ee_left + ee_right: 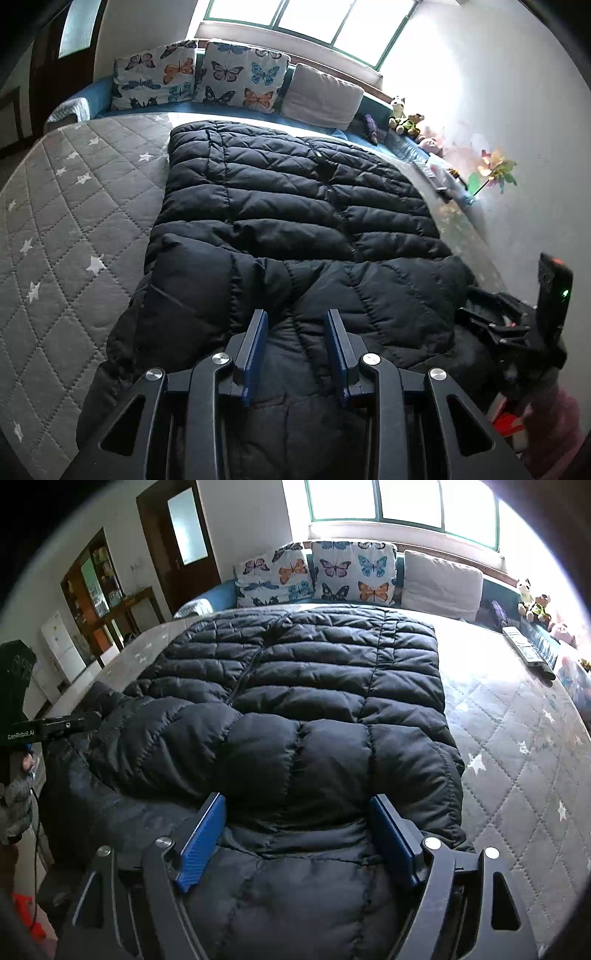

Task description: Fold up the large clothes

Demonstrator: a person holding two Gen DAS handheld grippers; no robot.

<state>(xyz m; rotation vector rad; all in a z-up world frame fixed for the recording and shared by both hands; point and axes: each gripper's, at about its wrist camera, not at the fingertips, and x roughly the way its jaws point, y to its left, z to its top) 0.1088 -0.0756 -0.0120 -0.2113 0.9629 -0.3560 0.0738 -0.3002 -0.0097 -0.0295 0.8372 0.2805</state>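
Observation:
A large black quilted puffer jacket [295, 206] lies flat on a grey star-quilted mattress [74, 221], with a sleeve folded across its near end. It also shows in the right wrist view [332, 686]. My left gripper [297, 317] is open, its blue pads apart just above the jacket's near end, holding nothing. My right gripper [297, 805] is open wide above the same near end, further right, also empty. The right gripper's body [546, 302] shows at the right edge of the left wrist view; the left gripper's body [55, 723] shows at the left edge of the right wrist view.
Butterfly pillows [207, 74] and a white pillow [325, 96] lean against the window wall. Stuffed toys [404, 120] and a pinwheel [495, 170] line the right wall. A remote control [524, 646] lies on the mattress [524, 738]. A door and shelves [103, 587] stand at left.

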